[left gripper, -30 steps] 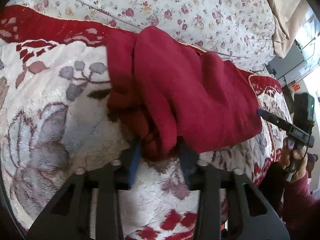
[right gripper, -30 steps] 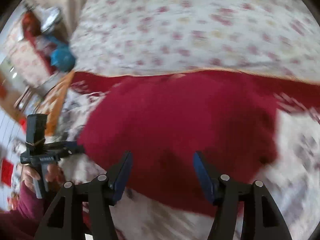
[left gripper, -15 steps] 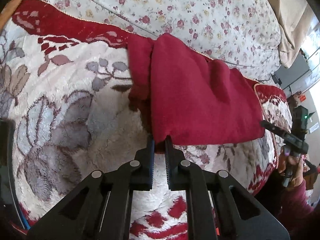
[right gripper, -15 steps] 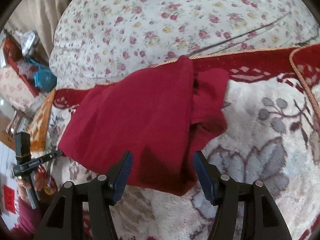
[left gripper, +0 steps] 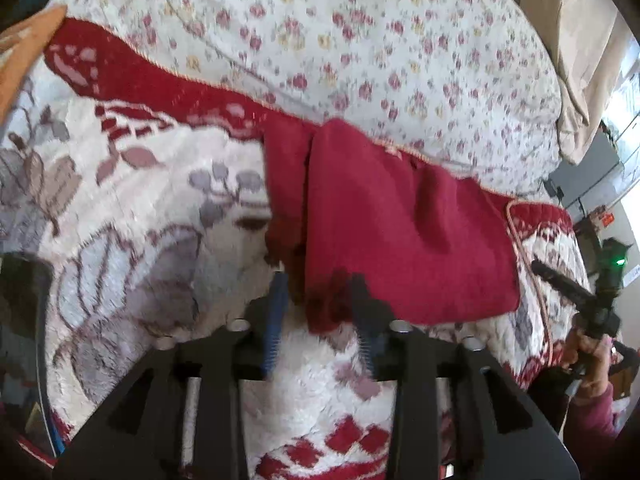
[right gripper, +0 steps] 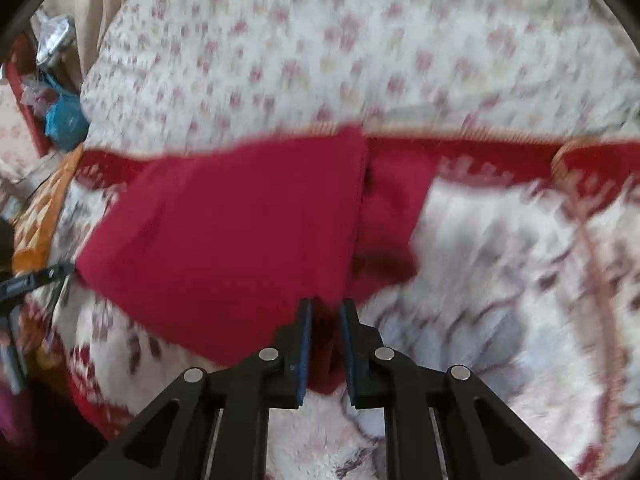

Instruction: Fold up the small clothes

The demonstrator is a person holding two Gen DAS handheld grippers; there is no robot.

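Note:
A dark red garment [left gripper: 400, 220] lies folded on a plush white, grey and red blanket [left gripper: 140, 220]. My left gripper [left gripper: 318, 304] is at its near left corner. Its jaws are opening, and the corner hangs loose between the blue pads [left gripper: 276, 312] without being pressed. In the blurred right wrist view the same garment [right gripper: 224, 232] spreads to the left. My right gripper [right gripper: 325, 336] is closing on its near edge. A strip of red cloth fills the narrow gap between its pads [right gripper: 304, 340].
A floral quilt [left gripper: 360, 40] bulges behind the garment. An orange cushion [right gripper: 40, 208] and a blue bag [right gripper: 64, 120] sit at the far left of the right wrist view. A person's hand [left gripper: 588, 344] holds the other tool at the blanket's right edge.
My left gripper was pinched on the garment's corner half a second ago and has now spread apart. My right gripper's jaws went from wide apart to nearly together on the near edge.

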